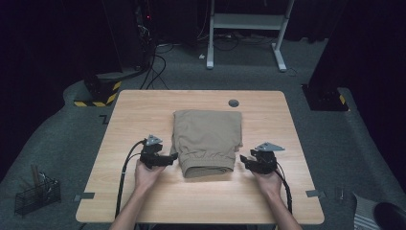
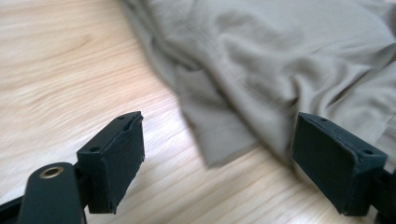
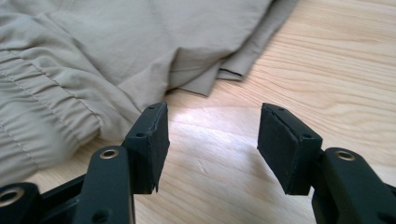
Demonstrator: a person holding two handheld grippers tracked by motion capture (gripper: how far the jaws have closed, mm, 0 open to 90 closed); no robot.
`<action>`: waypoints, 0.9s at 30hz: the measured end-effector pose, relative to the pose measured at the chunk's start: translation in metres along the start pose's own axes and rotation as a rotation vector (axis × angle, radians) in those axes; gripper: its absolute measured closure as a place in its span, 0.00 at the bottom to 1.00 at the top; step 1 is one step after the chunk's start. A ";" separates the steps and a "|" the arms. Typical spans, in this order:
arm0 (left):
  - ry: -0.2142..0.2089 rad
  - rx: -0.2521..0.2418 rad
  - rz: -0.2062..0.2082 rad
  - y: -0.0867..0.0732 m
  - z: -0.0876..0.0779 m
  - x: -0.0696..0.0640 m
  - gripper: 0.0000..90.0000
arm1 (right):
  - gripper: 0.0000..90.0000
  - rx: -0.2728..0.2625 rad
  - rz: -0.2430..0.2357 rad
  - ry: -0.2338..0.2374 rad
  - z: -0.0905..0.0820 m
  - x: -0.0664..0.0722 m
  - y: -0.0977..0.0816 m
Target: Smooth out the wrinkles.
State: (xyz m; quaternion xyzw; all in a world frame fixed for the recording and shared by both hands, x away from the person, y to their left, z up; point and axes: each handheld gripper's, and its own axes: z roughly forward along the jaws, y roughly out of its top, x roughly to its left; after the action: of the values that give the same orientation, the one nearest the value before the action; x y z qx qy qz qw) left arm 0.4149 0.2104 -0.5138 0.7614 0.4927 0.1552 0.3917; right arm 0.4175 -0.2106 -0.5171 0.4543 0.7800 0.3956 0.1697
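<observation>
The folded khaki trousers point(image 1: 207, 143) lie at the middle of the worktop point(image 1: 143, 110), their long axis running from our side toward the far edge. The gathered elastic waistband point(image 1: 208, 155) faces us near the front of the fold, and the far end lies flat and square, just short of a small round grommet point(image 1: 233, 103) in the wood. The cloth is thin, matt and softly creased; in the right gripper view the waistband shows rows of stitching, and layered hems stick out at the fold's corner. In the left gripper view the fabric's edge hangs in loose folds over the light, grained wood.

We hold the left tongs point(image 1: 173, 155) just beside the left edge of the trousers, and the right tongs point(image 1: 243, 159) just beside the right edge, both near the waistband end. Each pair stands apart, with nothing pressed between the black pads point(image 3: 150, 144). In the left gripper view the cloth's corner lies ahead between the pads but does not touch them; in the right gripper view bare wood lies between.

Bare worktop runs wide on both sides of the trousers and in front of them, so both hands have open room.
</observation>
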 end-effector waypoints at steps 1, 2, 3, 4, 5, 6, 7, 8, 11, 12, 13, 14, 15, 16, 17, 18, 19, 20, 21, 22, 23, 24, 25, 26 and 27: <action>0.003 0.000 -0.006 -0.002 -0.001 0.002 0.20 | 0.47 -0.002 0.002 -0.003 -0.001 -0.001 -0.001; 0.011 0.006 -0.003 -0.003 -0.003 0.004 0.21 | 0.47 -0.002 -0.001 -0.006 -0.002 -0.003 -0.002; 0.018 0.006 -0.007 -0.004 -0.004 0.006 0.21 | 0.47 -0.003 0.001 -0.010 -0.003 -0.004 -0.003; 0.029 0.004 0.000 -0.005 -0.006 0.008 0.21 | 0.47 -0.004 0.001 -0.014 -0.005 -0.005 -0.003; 0.036 0.001 -0.007 -0.007 -0.008 0.010 0.22 | 0.47 -0.006 0.001 -0.018 -0.006 -0.006 -0.004; 0.041 -0.002 -0.010 -0.008 -0.009 0.011 0.22 | 0.47 -0.008 0.007 -0.028 -0.007 -0.007 -0.006; 0.047 -0.004 -0.016 -0.009 -0.011 0.013 0.22 | 0.47 -0.006 0.009 -0.034 -0.008 -0.009 -0.006; 0.056 -0.005 -0.015 -0.011 -0.012 0.015 0.22 | 0.47 -0.007 0.013 -0.043 -0.010 -0.011 -0.008; 0.078 -0.004 -0.021 -0.016 -0.015 0.020 0.23 | 0.47 -0.006 0.029 -0.063 -0.013 -0.016 -0.012; 0.086 -0.002 -0.026 -0.017 -0.015 0.021 0.23 | 0.47 -0.003 0.034 -0.077 -0.014 -0.017 -0.013; 0.095 -0.002 -0.027 -0.019 -0.016 0.023 0.23 | 0.47 -0.001 0.036 -0.091 -0.015 -0.018 -0.015; 0.107 -0.002 -0.028 -0.021 -0.017 0.025 0.23 | 0.46 0.003 0.039 -0.099 -0.017 -0.019 -0.016; 0.114 -0.004 -0.034 -0.023 -0.018 0.027 0.23 | 0.46 0.004 0.037 -0.111 -0.018 -0.021 -0.017; 0.118 -0.002 -0.037 -0.025 -0.019 0.028 0.23 | 0.46 0.001 0.039 -0.124 -0.019 -0.022 -0.018; 0.122 -0.001 -0.042 -0.026 -0.019 0.030 0.23 | 0.46 0.006 0.042 -0.139 -0.020 -0.023 -0.019; 0.128 -0.007 -0.041 -0.028 -0.020 0.030 0.23 | 0.46 0.010 0.047 -0.149 -0.020 -0.024 -0.019; 0.132 -0.006 -0.038 -0.029 -0.021 0.031 0.24 | 0.46 0.010 0.050 -0.150 -0.021 -0.025 -0.020; 0.130 -0.003 -0.037 -0.029 -0.022 0.030 0.24 | 0.47 0.005 0.057 -0.148 -0.022 -0.026 -0.020; 0.127 0.000 -0.036 -0.029 -0.022 0.029 0.23 | 0.47 0.004 0.057 -0.146 -0.022 -0.026 -0.020; 0.133 0.002 -0.025 -0.029 -0.021 0.028 0.23 | 0.47 0.008 0.055 -0.143 -0.021 -0.025 -0.020; 0.141 0.003 -0.013 -0.030 -0.021 0.026 0.23 | 0.47 0.015 0.051 -0.150 -0.021 -0.023 -0.020; 0.150 0.001 -0.001 -0.030 -0.020 0.025 0.22 | 0.48 0.018 0.040 -0.158 -0.020 -0.023 -0.019; 0.159 0.003 0.007 -0.031 -0.020 0.024 0.22 | 0.48 0.021 0.042 -0.162 -0.020 -0.023 -0.019; 0.169 0.007 0.016 -0.031 -0.020 0.024 0.22 | 0.48 0.026 0.050 -0.163 -0.020 -0.023 -0.019; 0.178 0.011 0.020 -0.031 -0.020 0.024 0.22 | 0.48 0.039 0.051 -0.174 -0.019 -0.024 -0.019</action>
State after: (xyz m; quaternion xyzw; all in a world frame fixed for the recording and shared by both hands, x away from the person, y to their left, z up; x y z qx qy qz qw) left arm 0.3939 0.2462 -0.5280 0.7516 0.5187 0.2234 0.3409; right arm 0.4073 -0.2454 -0.5221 0.5098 0.7580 0.3435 0.2179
